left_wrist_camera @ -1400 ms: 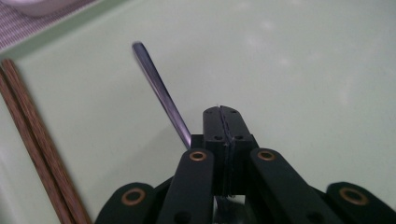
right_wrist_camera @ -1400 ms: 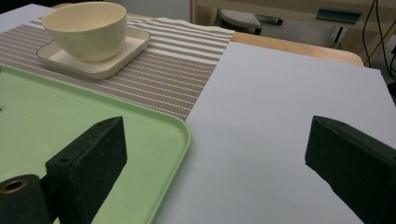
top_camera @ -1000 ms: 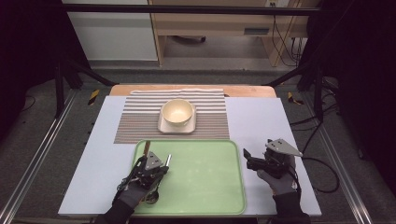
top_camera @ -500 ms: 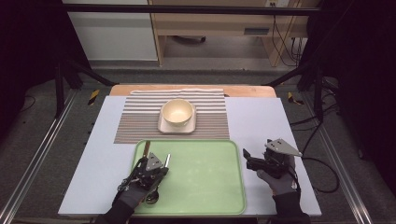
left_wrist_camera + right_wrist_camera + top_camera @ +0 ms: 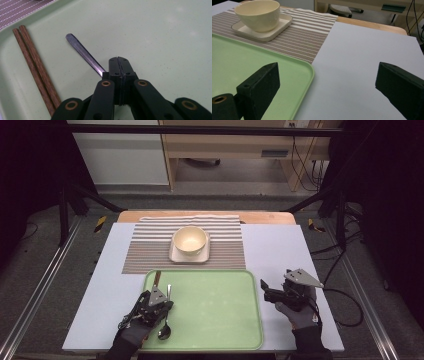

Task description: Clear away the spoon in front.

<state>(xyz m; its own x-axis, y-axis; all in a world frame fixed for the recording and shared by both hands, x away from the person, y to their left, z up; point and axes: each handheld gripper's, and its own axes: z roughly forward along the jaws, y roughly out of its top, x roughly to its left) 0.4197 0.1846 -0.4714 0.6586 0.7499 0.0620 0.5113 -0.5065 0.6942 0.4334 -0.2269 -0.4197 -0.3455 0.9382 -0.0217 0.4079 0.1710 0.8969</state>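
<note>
White tabletop carried a green tray [image 5: 215, 320], where the left gripper [image 5: 119, 62] was clamped on a spoon [image 5: 82, 53] by its handle, seemingly to lift it, beside chopsticks [image 5: 35, 67]; the right gripper [image 5: 327, 80] waited wide open near a bowl [image 5: 258, 13].

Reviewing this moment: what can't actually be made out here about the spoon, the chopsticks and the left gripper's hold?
- Spoon: in the left gripper view the shut left gripper covers its handle's near part and the bowl end lies below the frame.
- Chopsticks: near ends hidden behind the gripper's links in the same view; in the high view, too thin to tell as a pair.
- Bowl: whether it holds anything, too small and pale in the high view.
</note>
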